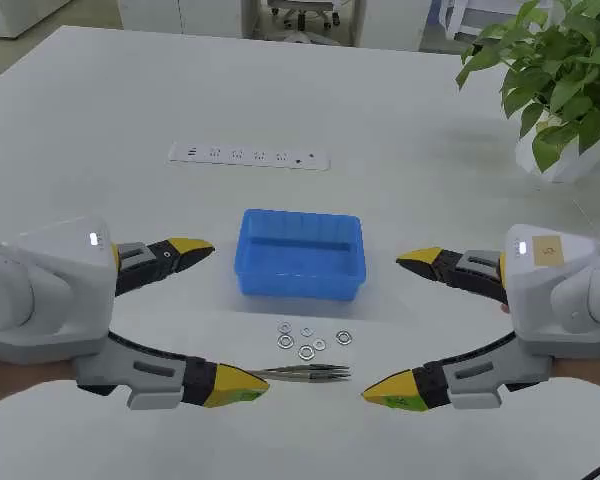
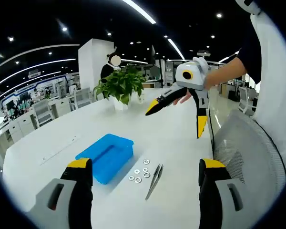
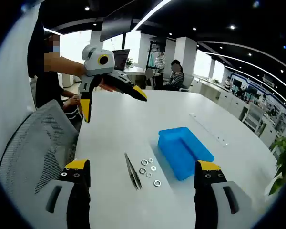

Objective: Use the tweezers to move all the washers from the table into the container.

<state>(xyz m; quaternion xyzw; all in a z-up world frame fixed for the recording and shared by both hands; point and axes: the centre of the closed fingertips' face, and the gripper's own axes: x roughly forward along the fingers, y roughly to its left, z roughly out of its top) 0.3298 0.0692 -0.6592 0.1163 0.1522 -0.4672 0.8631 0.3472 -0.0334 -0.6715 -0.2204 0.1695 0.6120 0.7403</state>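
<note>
Several small metal washers lie in a loose cluster on the white table, just in front of the blue container. The tweezers lie flat right below them. My left gripper hovers open to the left of the washers, and my right gripper hovers open to their right. Both hold nothing. In the left gripper view the washers, tweezers and container sit ahead between the wide-apart jaws. The right gripper view has the washers, tweezers and container likewise.
A white power strip lies beyond the container. A potted plant stands at the table's far right. A grey mesh chair is by the near table edge. People sit in the office behind.
</note>
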